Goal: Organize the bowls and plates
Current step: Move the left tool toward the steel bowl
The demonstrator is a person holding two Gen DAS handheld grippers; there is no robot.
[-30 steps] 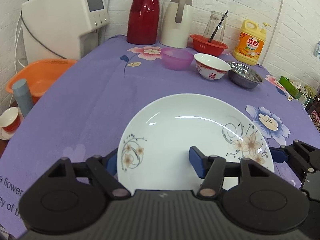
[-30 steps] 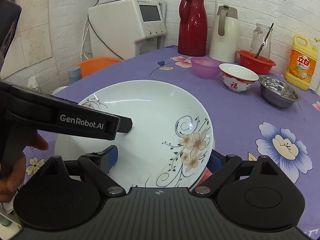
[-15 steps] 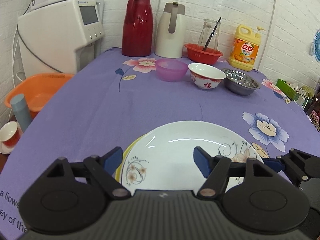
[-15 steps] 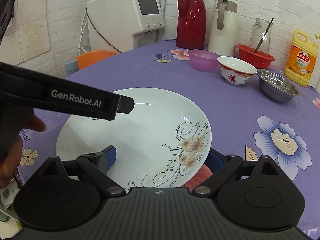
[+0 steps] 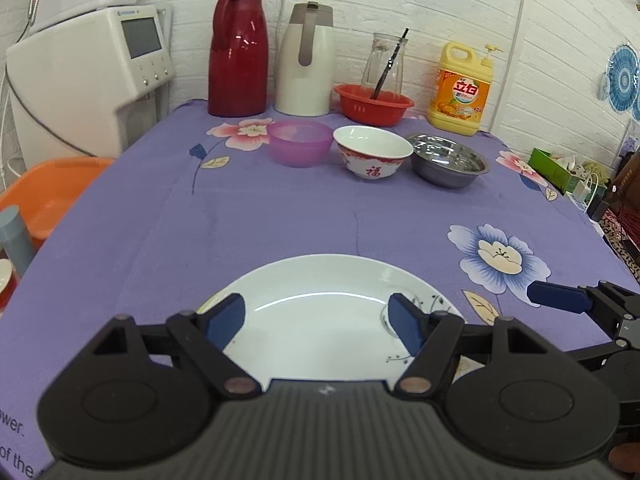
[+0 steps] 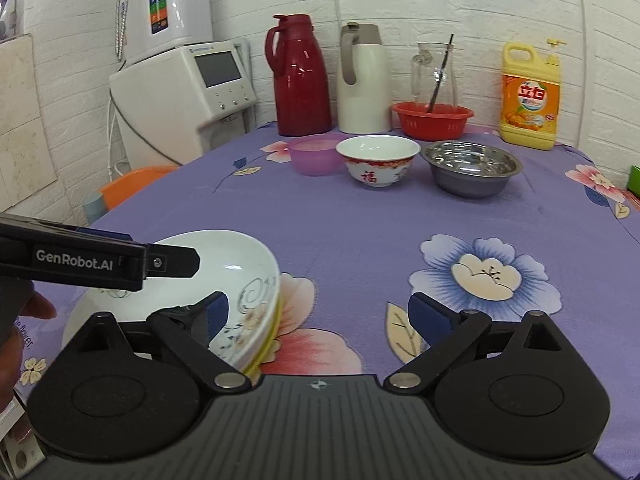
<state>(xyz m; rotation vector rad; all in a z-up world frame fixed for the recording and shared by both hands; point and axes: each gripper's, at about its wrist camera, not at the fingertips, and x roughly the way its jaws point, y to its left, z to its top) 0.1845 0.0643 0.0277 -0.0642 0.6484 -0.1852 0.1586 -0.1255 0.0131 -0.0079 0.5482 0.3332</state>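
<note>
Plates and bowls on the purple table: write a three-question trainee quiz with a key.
1. True or false: the white floral plate rests on a yellow-rimmed plate.
2. Which bowl stands between the purple bowl and the steel bowl? A red basket B white bowl with red trim C orange basin
3. Fill in: the right gripper is ____.

Key: 1 true; 2 B; 3 open

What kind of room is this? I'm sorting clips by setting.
Most likely a home kitchen or dining corner: a cloth-covered table holds bowls, two thermos jugs and dish soap, with a water dispenser against the brick wall.
</note>
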